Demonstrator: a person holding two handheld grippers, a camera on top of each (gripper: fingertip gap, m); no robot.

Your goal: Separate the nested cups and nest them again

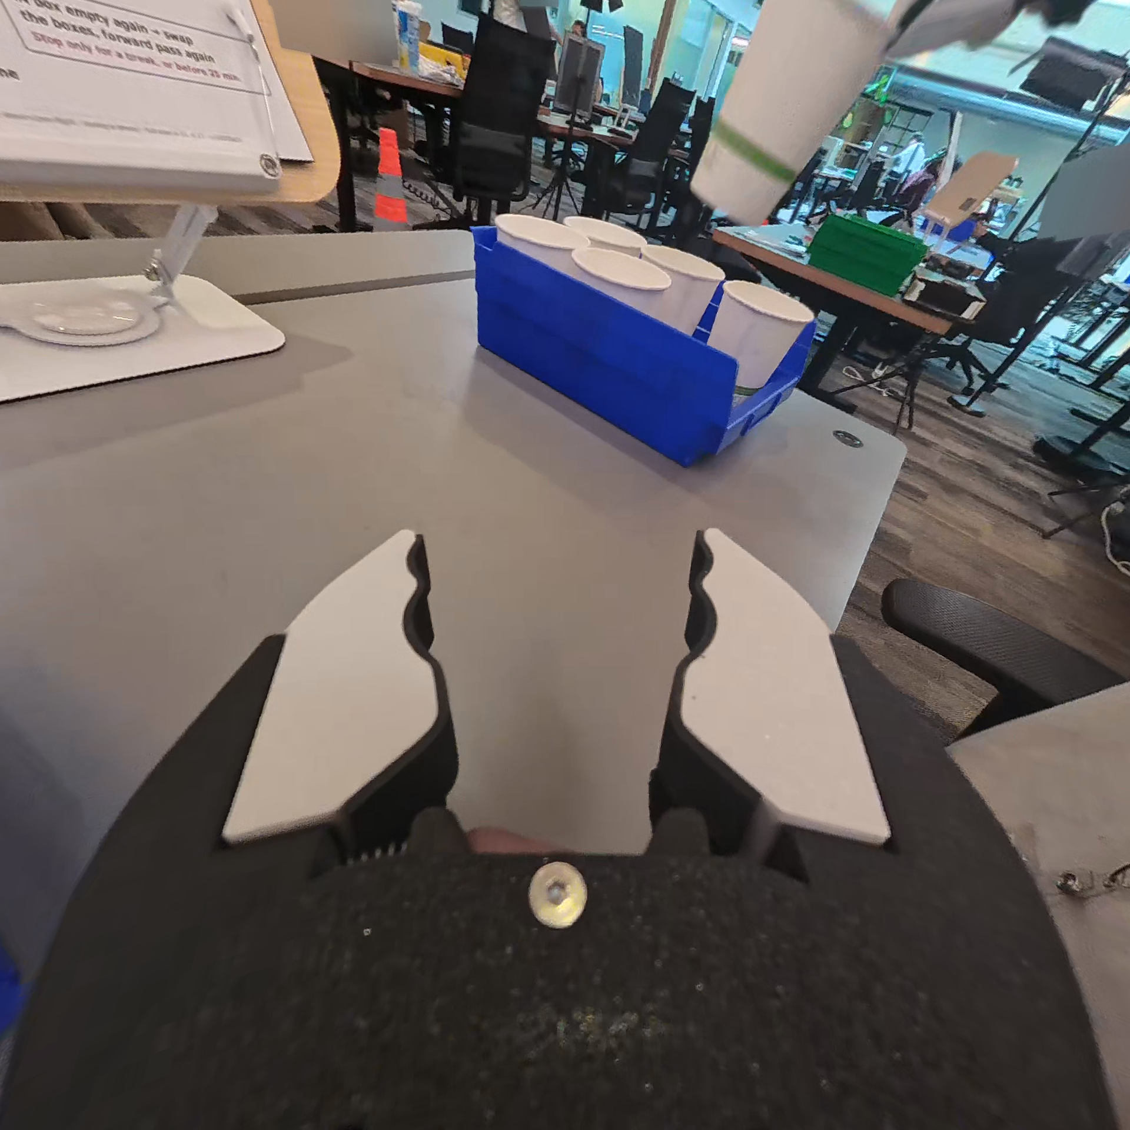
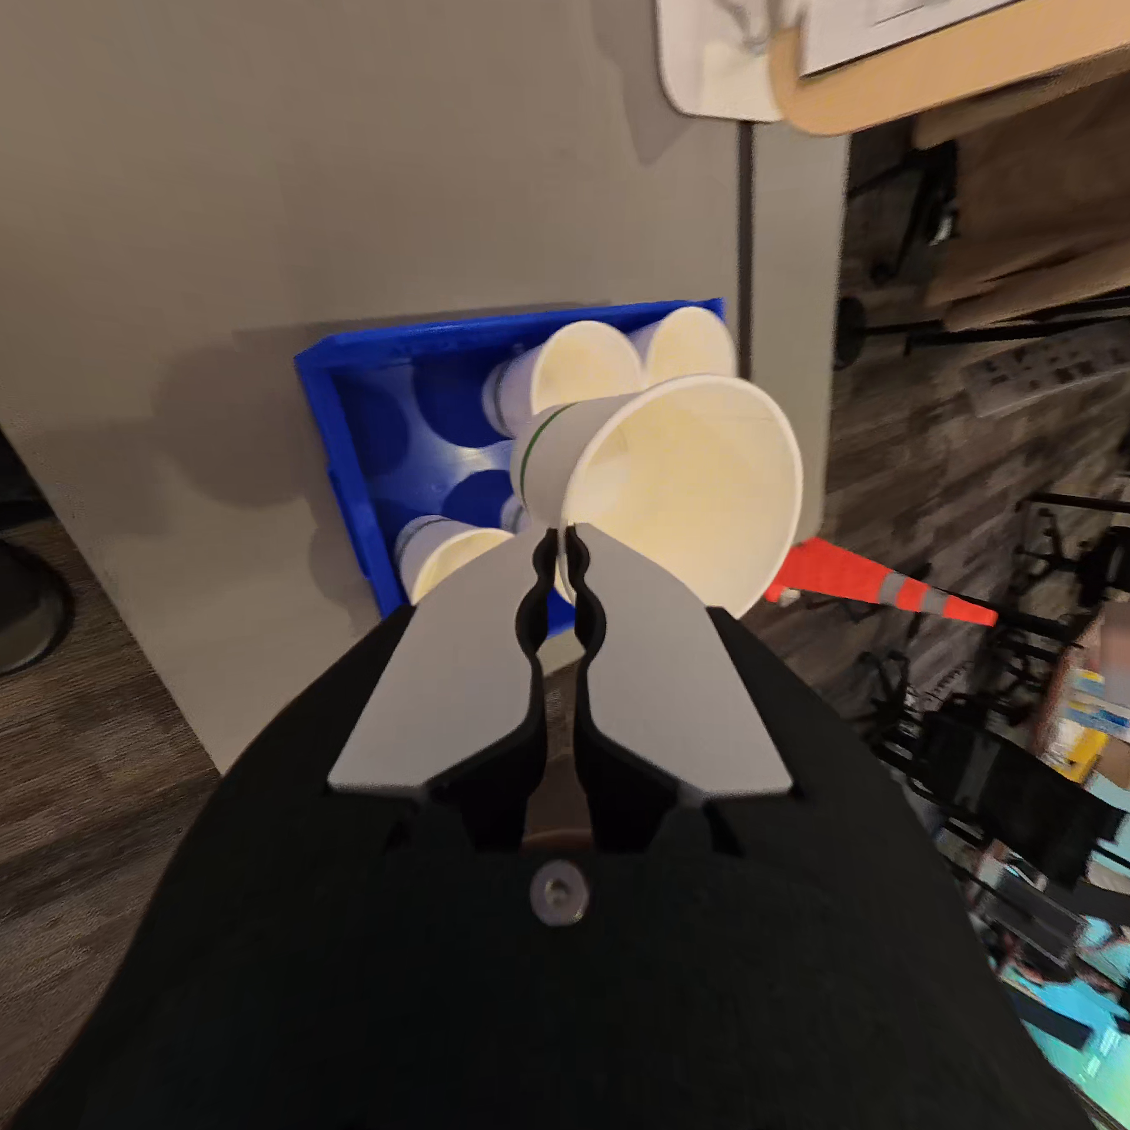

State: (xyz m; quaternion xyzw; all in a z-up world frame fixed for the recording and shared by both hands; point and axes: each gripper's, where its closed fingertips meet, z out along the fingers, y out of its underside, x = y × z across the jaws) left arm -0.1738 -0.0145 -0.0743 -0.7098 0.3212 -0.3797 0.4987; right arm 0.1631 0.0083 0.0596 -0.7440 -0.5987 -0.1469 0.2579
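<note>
My right gripper [image 2: 561, 533] is shut on the rim of a white paper cup [image 2: 679, 483] with a green band and holds it in the air above the blue bin [image 2: 342, 428]. That cup also shows at the top right of the left wrist view [image 1: 782, 104], tilted, high over the bin. The blue bin [image 1: 587, 361] stands on the grey table [image 1: 306, 489] and holds several upright white cups [image 1: 617, 275]. My left gripper [image 1: 559, 538] is open and empty, low over the table, nearer than the bin.
A white document stand [image 1: 122, 293] with a printed sheet is at the table's left. An orange cone [image 2: 880, 581] lies on the floor beyond. A black chair [image 1: 990, 648] sits past the table's right edge. Desks and chairs fill the background.
</note>
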